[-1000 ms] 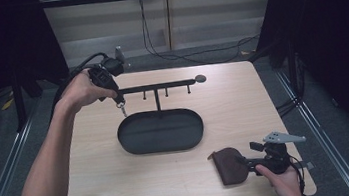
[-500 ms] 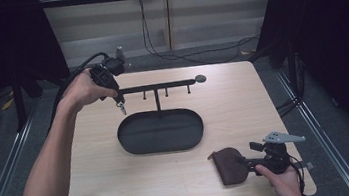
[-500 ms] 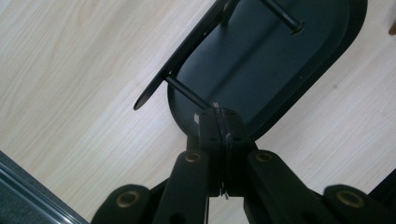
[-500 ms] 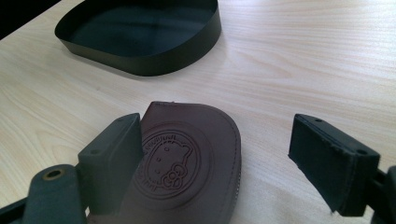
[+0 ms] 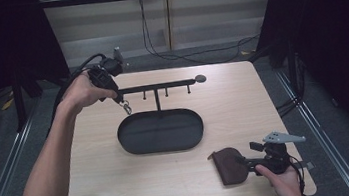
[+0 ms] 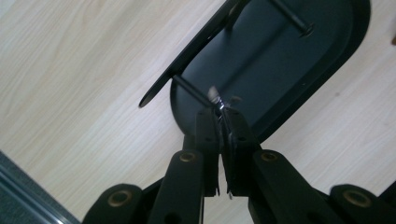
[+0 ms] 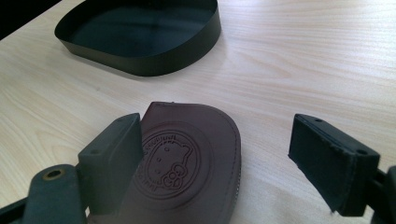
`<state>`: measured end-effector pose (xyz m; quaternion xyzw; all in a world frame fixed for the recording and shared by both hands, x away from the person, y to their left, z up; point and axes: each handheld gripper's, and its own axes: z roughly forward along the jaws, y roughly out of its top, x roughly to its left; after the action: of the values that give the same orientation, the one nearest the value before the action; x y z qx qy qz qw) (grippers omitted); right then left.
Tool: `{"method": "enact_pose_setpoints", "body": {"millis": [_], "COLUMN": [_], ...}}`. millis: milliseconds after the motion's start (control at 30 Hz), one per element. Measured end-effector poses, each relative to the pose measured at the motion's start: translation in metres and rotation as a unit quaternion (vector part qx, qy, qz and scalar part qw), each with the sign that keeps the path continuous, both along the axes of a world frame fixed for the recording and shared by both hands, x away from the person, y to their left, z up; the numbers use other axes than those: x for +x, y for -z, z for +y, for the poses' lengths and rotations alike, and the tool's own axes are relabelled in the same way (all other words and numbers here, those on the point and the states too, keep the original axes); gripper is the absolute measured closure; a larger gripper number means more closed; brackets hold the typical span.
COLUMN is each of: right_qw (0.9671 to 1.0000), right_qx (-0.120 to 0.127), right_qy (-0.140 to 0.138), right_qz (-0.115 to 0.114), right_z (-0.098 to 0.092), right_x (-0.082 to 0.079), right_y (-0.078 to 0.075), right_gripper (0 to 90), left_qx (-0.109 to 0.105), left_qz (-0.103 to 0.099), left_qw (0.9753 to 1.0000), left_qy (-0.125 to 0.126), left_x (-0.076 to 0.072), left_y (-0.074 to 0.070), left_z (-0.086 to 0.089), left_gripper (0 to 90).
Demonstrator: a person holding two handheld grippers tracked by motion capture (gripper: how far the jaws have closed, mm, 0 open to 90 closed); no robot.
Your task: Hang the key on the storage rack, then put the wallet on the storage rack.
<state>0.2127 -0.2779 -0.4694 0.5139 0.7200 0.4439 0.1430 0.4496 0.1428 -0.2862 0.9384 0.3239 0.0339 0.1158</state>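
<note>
In the high view, the left gripper (image 5: 124,103) was held over the far left part of the worktop (image 5: 98,188), its tip at the left end of the crossbar of a black stand (image 5: 161,86). A small metal clasp (image 5: 127,107) hung at its tip, just below the bar and above the far left rim of the stand's oval tray (image 5: 160,131). Near the right front corner, the right gripper (image 5: 245,161) lay low on the worktop with its tip at a brown leather pouch (image 5: 227,166), which rested flat, well apart from the tray.

In the left gripper view, the two black jaws of the left gripper (image 6: 220,112) stood nearly together, clamped on the metal clasp (image 6: 217,101), which sat right beside a peg of the stand (image 6: 187,86) with the tray (image 6: 289,60) beneath.

In the right gripper view, the jaws of the right gripper (image 7: 219,149) stood wide apart. The pouch (image 7: 187,163), stamped with a cartoon cat's head, lay on the worktop (image 7: 303,60); the left jaw rested over its edge, while the right jaw was off to its side, not touching it. The tray (image 7: 140,35) stood farther off.
</note>
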Motion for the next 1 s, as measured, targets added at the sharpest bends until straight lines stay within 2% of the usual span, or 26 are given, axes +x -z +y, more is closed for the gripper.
{"method": "enact_pose_setpoints", "body": {"millis": [133,233,400,433,467,533,567,600,633,667,700,900,933,1000], "right_qw": [1.0,1.0,1.0,1.0,1.0,1.0,1.0,1.0,1.0,1.0,1.0,1.0,1.0,1.0], "right_qx": [-0.001,0.001,0.001,-0.001,-0.001,-0.002,-0.002,-0.003,-0.003,-0.003,-0.004,-0.004,-0.005,-0.005], "right_qy": [0.0,0.001,0.002,0.001,0.001,0.0,0.0,-0.001,0.001,0.001,0.0,-0.001,-0.001,-0.001], "right_qz": [0.0,0.001,0.003,0.004,0.004,0.001,0.001,-0.001,0.0,0.0,-0.001,-0.002,-0.002,-0.002], "right_z": [0.0,0.0,0.001,0.002,0.002,0.002,0.002,0.001,0.001,0.001,0.001,0.002,0.002,0.002], "right_x": [0.0,0.001,0.005,0.005,0.005,0.004,0.004,0.004,0.003,0.003,0.003,0.002,0.002,0.002], "right_y": [0.0,0.0,0.001,0.001,0.001,0.0,0.0,0.0,0.0,0.0,0.0,0.0,0.0,0.0], "right_gripper": [17.3,17.2,17.2,17.3,17.3,17.2,17.2,17.2,17.3,17.3,17.3,17.2,17.3,17.2], "left_qx": [-0.008,-0.019,-0.03,-0.037,-0.037,-0.053,-0.07,-0.076,-0.085,-0.085,-0.109,-0.118,-0.124,-0.124], "left_qz": [-0.005,-0.015,-0.021,-0.028,-0.028,-0.035,-0.037,-0.035,-0.048,-0.048,-0.053,-0.064,-0.068,-0.07], "left_qw": [1.0,0.9997,0.9993,0.9989,0.9989,0.9979,0.9968,0.9965,0.9951,0.9951,0.9925,0.991,0.99,0.9898], "left_qy": [-0.002,-0.003,0.001,-0.01,-0.01,-0.01,-0.006,-0.006,-0.01,-0.01,-0.011,0.004,-0.003,-0.006], "left_x": [-0.003,-0.008,-0.015,-0.019,-0.019,-0.023,-0.026,-0.028,-0.035,-0.035,-0.041,-0.057,-0.062,-0.065], "left_y": [-0.002,-0.004,0.0,0.002,0.002,0.004,0.005,0.007,0.011,0.011,0.013,0.016,0.018,0.019], "left_z": [0.007,0.015,0.02,0.022,0.022,0.025,0.026,0.027,0.029,0.029,0.032,0.041,0.044,0.045], "left_gripper": [84.6,81.1,76.4,73.6,72.2,69.1,69.1,66.9,65.2,64.8,64.1,59.3,55.8,52.7]}}
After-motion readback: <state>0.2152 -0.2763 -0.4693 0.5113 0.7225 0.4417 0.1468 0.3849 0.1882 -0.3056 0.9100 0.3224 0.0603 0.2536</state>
